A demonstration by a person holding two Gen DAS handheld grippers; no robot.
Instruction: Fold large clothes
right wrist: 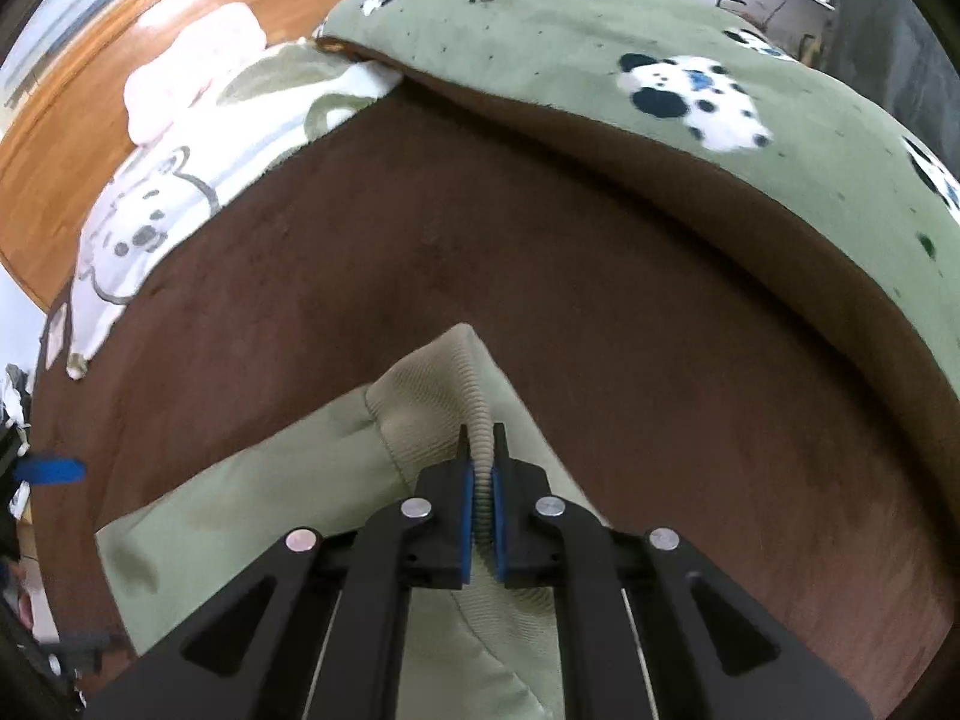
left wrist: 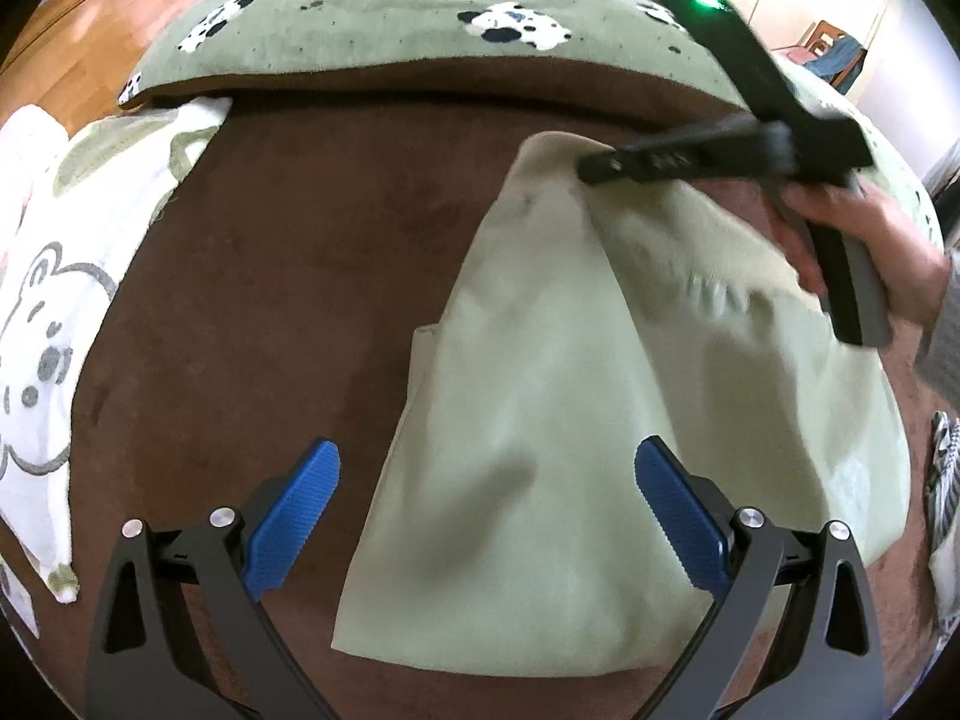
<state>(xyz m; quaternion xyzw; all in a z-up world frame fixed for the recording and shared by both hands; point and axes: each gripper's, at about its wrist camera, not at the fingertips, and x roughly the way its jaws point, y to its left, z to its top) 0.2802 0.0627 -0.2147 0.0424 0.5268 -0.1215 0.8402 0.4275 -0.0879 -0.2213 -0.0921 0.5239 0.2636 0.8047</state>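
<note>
Right tongs [right wrist: 480,462] pinch the garment's [left wrist: 540,450] ribbed cuff (pale green); left tongs [left wrist: 486,498] gape wide.

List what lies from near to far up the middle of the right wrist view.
Right hand-held gripper, shut on the ribbed hem of the pale green garment → bare brown bed cover → green blanket with spotted-dog print.
</note>
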